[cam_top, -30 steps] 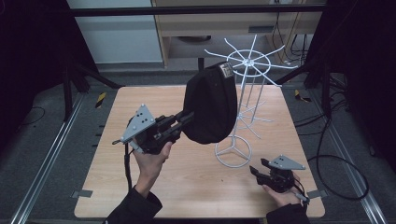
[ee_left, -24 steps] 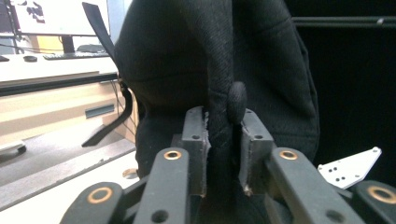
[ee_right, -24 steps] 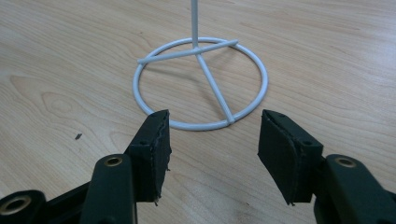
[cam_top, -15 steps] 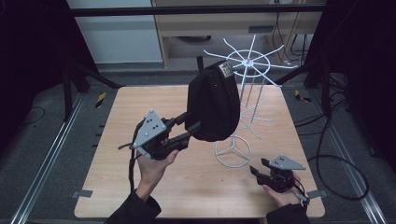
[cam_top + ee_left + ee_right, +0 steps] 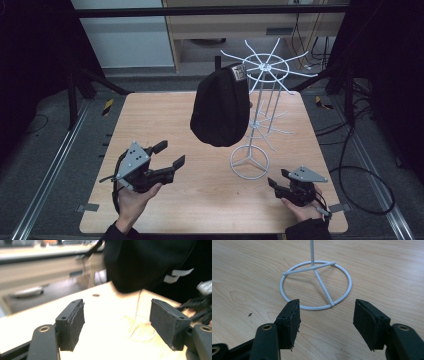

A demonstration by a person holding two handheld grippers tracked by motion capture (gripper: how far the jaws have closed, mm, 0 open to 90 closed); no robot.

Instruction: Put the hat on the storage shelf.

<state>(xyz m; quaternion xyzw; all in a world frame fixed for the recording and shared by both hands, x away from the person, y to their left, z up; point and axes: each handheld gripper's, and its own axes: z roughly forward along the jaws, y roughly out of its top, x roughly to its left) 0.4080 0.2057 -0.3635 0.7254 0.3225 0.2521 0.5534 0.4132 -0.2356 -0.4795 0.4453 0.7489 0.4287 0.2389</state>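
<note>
Writing on the pale label at the top of the black bag [image 5: 220, 107] is too small for you to read in the high view; the bag hangs from the white wire rack [image 5: 262, 95] above the counter [image 5: 150, 115]. Your left tool [image 5: 171, 155] sits low, jaws just opened, nothing between them. Your right tool [image 5: 272, 182] rests wide open beside the rack's ring base.

Left gripper view: blurred bag [image 5: 150, 262], white tags unreadable.

Right gripper view: ring base [image 5: 315, 285] ahead, rack's top cut off.

Black grippers [image 5: 167, 156]; grey three-cornered plates; padded black jaws; dark sleeves [image 5: 305, 231].
</note>
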